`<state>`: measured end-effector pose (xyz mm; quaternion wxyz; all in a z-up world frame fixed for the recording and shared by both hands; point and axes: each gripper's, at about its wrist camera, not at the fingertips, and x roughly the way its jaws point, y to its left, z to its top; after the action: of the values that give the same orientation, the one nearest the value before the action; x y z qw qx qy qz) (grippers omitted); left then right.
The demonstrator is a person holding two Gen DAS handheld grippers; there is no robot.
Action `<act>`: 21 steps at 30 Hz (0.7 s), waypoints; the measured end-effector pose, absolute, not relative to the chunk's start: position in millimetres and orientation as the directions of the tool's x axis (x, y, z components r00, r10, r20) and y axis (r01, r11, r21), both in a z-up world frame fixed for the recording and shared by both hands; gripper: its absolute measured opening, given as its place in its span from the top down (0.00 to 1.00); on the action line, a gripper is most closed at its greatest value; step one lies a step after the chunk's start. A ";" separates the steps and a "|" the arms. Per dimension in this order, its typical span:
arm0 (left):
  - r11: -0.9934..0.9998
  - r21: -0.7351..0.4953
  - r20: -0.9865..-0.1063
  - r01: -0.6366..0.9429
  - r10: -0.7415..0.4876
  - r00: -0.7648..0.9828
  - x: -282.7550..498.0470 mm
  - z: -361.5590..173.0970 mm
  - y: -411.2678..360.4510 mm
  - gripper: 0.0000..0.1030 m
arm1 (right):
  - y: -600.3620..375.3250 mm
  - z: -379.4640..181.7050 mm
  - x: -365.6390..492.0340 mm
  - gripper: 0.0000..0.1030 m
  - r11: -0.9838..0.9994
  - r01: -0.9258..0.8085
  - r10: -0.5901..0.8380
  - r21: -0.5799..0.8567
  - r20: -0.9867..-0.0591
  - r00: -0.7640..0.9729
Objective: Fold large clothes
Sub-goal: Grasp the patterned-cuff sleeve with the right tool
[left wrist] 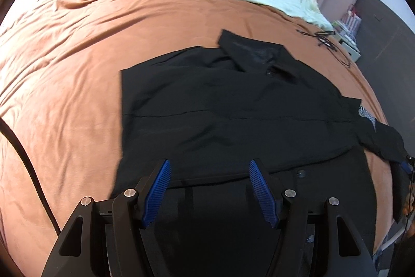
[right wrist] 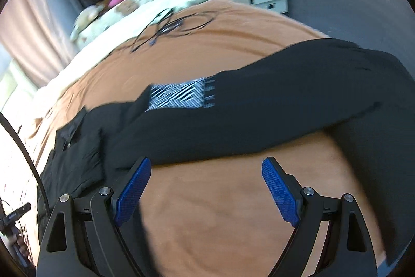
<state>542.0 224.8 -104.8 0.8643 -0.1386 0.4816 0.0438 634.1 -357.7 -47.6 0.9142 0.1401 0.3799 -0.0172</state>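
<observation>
Black jacket (left wrist: 233, 105) lies spread flat on the orange bedspread (left wrist: 64, 85), its patterned sleeve (right wrist: 259, 100) stretched sideways, seemingly off the bed's edge. Left tool (left wrist: 210, 188) hangs spread over the hem, pinching nothing; right tool (right wrist: 206, 188) is spread above bare bedspread.

Matt black cloth jacket (left wrist: 233, 108)
</observation>
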 end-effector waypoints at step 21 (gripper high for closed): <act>0.974 -0.224 -0.821 0.046 -0.213 0.529 625.8 -99.2 54.8 0.37 | -447.6 -47.8 582.4 0.36 0.830 0.352 0.026 0.432 -0.662 0.749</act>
<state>625.8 54.8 -99.2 0.8700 -0.0874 0.4795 -0.0744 582.4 -447.6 -47.8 0.8933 0.2770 0.3420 -0.0912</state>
